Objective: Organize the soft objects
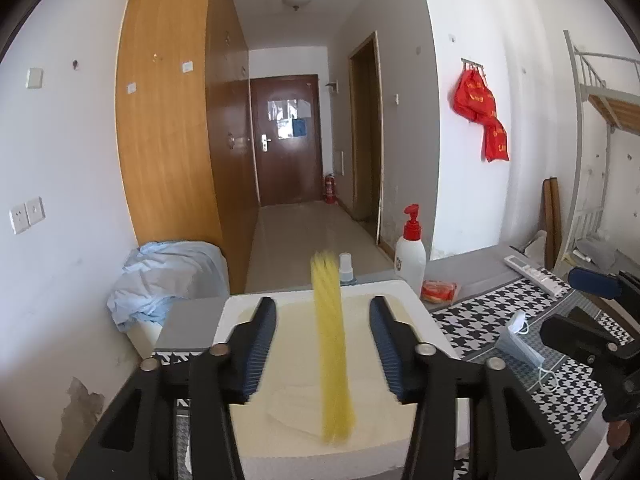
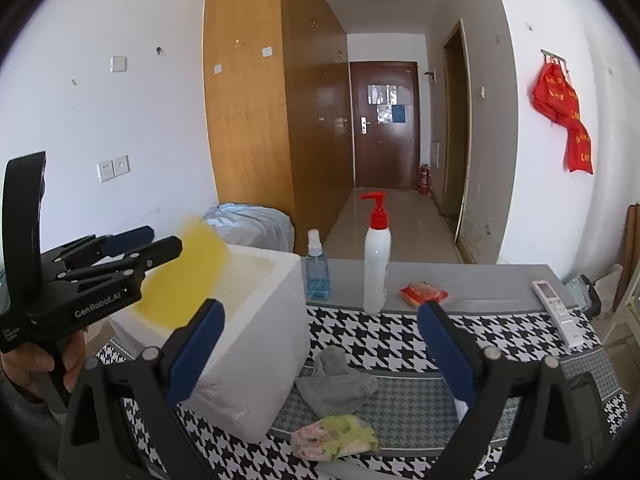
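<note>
Left gripper (image 1: pixel 323 344) hangs over the white foam box (image 2: pixel 280 280), jaws parted and clear of a blurred yellow cloth (image 1: pixel 330 344) dropping inside. Right gripper (image 2: pixel 320 344), wide and empty, likely takes the grey sock (image 2: pixel 336 384) next.

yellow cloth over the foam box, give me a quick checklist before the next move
1. Left tool open, pads off the yellow cloth: ok.
2. Cloth over the foam box: ok, though blurred, so whether it has landed: cannot tell.
3. Right tool open and empty: ok.
4. Next soft things in sight: grey sock and tissue pack on the table beside the box: ok.
5. Mask lies on the table, not in the box: not ok.
6. Room left inside the box: cannot tell.
</note>
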Action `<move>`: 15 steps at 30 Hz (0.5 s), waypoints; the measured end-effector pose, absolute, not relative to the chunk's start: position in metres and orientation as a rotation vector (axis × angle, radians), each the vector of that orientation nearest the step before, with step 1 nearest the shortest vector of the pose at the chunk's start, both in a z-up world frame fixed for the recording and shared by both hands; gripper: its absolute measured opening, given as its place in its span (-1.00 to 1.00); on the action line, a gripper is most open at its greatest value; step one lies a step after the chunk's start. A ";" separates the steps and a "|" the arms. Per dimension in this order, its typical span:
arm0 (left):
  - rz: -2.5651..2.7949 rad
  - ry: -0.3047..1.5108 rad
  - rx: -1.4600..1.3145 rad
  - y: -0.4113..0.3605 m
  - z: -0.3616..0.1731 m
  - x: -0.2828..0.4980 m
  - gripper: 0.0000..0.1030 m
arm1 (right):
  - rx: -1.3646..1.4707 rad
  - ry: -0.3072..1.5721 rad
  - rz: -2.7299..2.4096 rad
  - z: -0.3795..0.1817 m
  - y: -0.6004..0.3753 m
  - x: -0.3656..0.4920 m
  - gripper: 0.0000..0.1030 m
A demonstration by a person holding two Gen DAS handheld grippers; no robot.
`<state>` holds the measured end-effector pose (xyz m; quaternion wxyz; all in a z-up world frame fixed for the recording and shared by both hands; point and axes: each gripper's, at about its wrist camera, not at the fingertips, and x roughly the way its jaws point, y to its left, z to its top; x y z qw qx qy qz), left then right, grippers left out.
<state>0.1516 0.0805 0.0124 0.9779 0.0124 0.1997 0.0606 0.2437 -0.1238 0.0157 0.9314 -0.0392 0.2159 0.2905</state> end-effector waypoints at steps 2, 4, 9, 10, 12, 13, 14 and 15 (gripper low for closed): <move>0.123 0.407 0.028 0.080 0.012 0.152 0.24 | -0.074 0.446 0.592 0.015 -0.126 0.245 0.92; 0.128 0.397 0.023 0.080 0.013 0.150 0.54 | -0.073 0.446 0.591 0.014 -0.128 0.246 0.92; 0.147 0.350 0.031 0.078 0.017 0.142 0.98 | -0.070 0.444 0.581 0.015 -0.134 0.245 0.92; 0.147 0.345 0.029 0.077 0.018 0.141 0.98 | -0.069 0.442 0.582 0.015 -0.135 0.245 0.92; 0.145 0.338 0.029 0.075 0.021 0.139 0.98 | -0.068 0.440 0.584 0.016 -0.138 0.243 0.92; 0.141 0.337 0.031 0.073 0.021 0.137 0.98 | -0.072 0.437 0.583 0.016 -0.139 0.241 0.92; 0.134 0.335 0.032 0.070 0.023 0.135 0.98 | -0.075 0.434 0.581 0.017 -0.140 0.240 0.92; 0.130 0.333 0.032 0.069 0.023 0.133 0.98 | -0.077 0.431 0.578 0.017 -0.142 0.238 0.92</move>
